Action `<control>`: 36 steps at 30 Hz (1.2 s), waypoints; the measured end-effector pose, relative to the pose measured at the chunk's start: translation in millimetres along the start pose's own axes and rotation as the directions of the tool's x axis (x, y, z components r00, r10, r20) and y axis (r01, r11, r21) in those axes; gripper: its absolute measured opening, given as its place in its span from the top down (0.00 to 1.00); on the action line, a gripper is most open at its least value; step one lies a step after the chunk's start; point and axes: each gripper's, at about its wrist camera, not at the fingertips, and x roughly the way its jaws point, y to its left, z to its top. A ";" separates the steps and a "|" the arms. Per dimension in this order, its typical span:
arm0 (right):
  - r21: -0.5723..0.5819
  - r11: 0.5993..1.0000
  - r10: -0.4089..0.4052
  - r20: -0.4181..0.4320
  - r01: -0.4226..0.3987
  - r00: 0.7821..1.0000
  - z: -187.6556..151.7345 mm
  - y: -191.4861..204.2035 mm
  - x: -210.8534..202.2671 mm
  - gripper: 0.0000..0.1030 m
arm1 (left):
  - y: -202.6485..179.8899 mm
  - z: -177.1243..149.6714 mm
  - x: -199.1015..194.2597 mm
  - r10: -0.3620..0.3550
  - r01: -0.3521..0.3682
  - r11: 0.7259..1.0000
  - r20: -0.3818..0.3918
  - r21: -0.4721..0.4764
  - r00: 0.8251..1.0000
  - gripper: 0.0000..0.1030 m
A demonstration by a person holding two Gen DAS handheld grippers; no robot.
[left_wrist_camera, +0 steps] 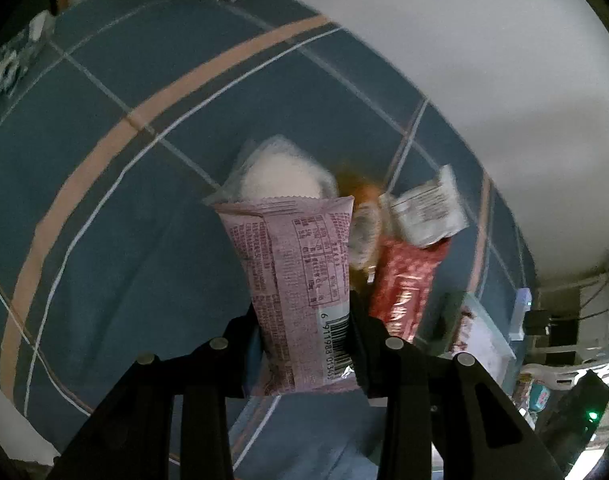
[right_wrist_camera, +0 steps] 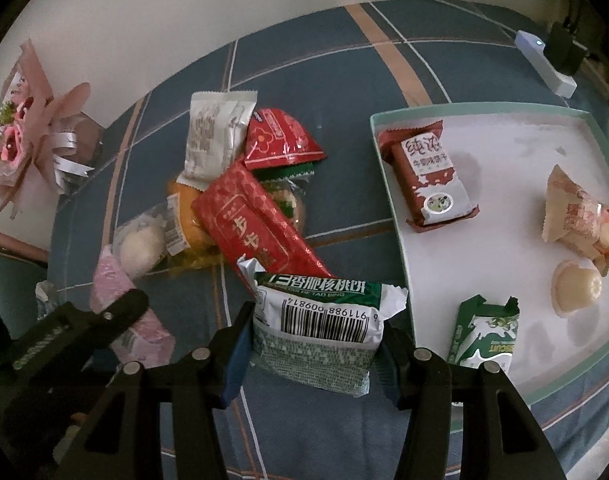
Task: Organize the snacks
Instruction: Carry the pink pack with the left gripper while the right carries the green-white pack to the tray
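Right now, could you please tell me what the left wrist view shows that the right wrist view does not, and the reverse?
Only the left wrist view shows the left gripper shut on the pink printed snack packet, barcode facing the camera.

Only the right wrist view shows the right gripper shut on the green-and-white barcoded biscuit packet, plus the white tray's inside, where four snacks lie, and the pink paper bouquet.

Both show the blue checked cloth and the long red patterned packet in the pile.
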 end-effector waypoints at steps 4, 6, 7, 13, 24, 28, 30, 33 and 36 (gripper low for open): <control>0.004 1.000 0.015 0.029 -0.015 0.999 1.4 -7.2 -16.2 0.45 | -19.2 -5.1 -14.9 -0.026 0.023 0.998 0.046 0.051 0.999 0.62; 0.013 1.000 0.018 0.048 -0.019 0.999 3.4 -13.3 -25.2 0.45 | -28.0 -6.7 -16.7 -0.033 0.028 0.997 0.055 0.075 0.998 0.62; 0.021 1.000 0.018 0.059 -0.019 0.998 5.8 -18.4 -30.9 0.45 | -33.5 -9.6 -18.4 -0.035 0.030 0.995 0.059 0.092 0.998 0.62; 0.113 0.994 -0.018 0.105 0.006 0.994 18.0 -59.8 -52.3 0.45 | -70.0 -21.7 -4.4 -0.039 0.029 0.986 0.057 0.164 0.998 0.62; 0.315 0.949 -0.080 0.141 0.032 0.987 32.7 -150.4 -73.7 0.45 | -137.1 -64.5 16.5 -0.033 0.019 0.935 0.033 0.354 0.999 0.62; 0.368 0.930 -0.088 0.153 0.026 0.984 36.2 -179.4 -78.7 0.45 | -164.9 -85.4 26.4 -0.024 0.008 0.901 0.031 0.433 0.999 0.62; 0.388 0.921 -0.099 0.159 0.030 0.982 39.0 -191.6 -80.0 0.45 | -173.7 -93.6 30.1 -0.024 0.009 0.885 0.026 0.466 0.999 0.62; 0.410 0.911 -0.125 0.166 0.047 0.978 42.2 -208.1 -81.2 0.45 | -190.3 -104.6 39.6 -0.014 -0.002 0.857 0.028 0.515 1.000 0.62; 0.423 0.905 -0.118 0.172 0.034 0.978 45.0 -220.1 -79.7 0.45 | -202.2 -109.8 51.6 0.001 -0.011 0.844 0.020 0.537 1.000 0.62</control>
